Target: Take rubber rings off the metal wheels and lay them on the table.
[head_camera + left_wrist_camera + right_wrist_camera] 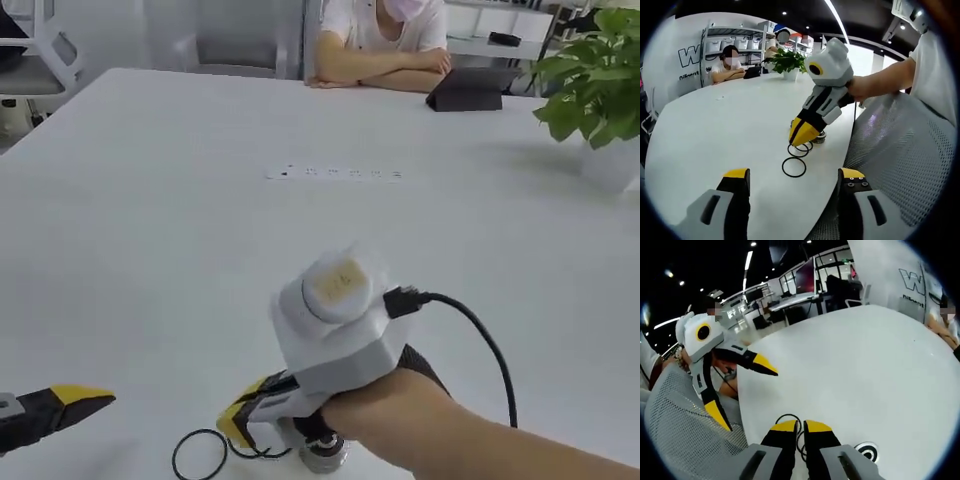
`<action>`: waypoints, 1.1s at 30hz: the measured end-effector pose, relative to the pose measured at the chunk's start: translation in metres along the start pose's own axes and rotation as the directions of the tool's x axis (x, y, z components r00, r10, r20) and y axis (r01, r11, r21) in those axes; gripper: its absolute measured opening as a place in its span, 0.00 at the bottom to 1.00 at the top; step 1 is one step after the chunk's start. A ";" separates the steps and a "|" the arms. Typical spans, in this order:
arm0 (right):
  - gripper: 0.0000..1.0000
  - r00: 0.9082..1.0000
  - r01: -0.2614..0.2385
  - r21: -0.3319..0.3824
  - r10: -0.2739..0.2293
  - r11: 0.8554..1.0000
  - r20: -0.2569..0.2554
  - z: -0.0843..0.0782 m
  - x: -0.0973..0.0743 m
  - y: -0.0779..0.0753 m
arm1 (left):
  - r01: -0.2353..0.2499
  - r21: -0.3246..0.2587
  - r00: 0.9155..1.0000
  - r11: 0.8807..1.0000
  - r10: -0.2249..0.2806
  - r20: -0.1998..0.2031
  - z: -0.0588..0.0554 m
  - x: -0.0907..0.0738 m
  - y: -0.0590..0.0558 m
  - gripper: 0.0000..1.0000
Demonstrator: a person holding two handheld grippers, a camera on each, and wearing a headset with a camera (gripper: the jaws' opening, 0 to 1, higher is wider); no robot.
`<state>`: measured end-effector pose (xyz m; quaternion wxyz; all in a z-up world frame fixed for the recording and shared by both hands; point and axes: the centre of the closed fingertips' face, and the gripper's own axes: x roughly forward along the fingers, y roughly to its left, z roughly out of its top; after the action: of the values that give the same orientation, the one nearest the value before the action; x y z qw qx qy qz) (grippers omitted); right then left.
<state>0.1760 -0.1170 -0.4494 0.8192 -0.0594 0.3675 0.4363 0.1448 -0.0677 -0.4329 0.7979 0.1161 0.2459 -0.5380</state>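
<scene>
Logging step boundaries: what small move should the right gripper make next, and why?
Probably open the right gripper: its fingers look shut on a rubber ring, held low over the table near the metal wheel, beside a ring already laid flat.

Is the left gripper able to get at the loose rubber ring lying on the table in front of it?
Probably yes. The loose ring lies flat on bare table straight ahead of the open left gripper, nothing between. The right gripper pinches a second ring farther back, by the wheel.

My left gripper [792, 176] is held level, its jaws spread wide. My right gripper [801, 426] tilts downward, jaws drawn almost together.
</scene>
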 end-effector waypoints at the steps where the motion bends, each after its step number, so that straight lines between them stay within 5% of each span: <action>1: 0.02 1.000 0.004 0.008 -0.004 1.000 0.021 0.006 -0.005 -0.002 | 0.000 0.007 1.000 1.000 0.000 -0.003 0.001 0.000 0.001 0.69; 10: 0.07 0.991 0.062 0.003 -0.062 0.998 0.116 0.033 -0.044 -0.027 | 0.003 0.019 0.999 1.000 -0.004 0.043 0.022 -0.006 0.003 0.69; 20: 0.14 0.967 0.163 -0.060 -0.148 0.985 0.206 0.050 -0.087 -0.050 | -0.017 0.046 0.995 0.999 0.012 0.102 0.051 -0.020 0.011 0.69; 27: 0.16 0.955 0.235 -0.108 -0.209 0.966 0.209 0.042 -0.104 -0.070 | -0.037 0.081 0.996 0.996 0.030 0.087 0.059 -0.027 0.022 0.70; 33: 0.18 0.945 0.252 -0.035 -0.238 0.967 0.223 0.025 -0.110 -0.091 | -0.041 0.121 0.995 0.992 0.030 0.091 0.077 -0.027 0.027 0.70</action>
<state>0.2206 -0.2358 -0.3794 0.9000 -0.0825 0.2517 0.3462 0.1821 -0.0704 -0.3554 0.8088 0.1454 0.1744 -0.5425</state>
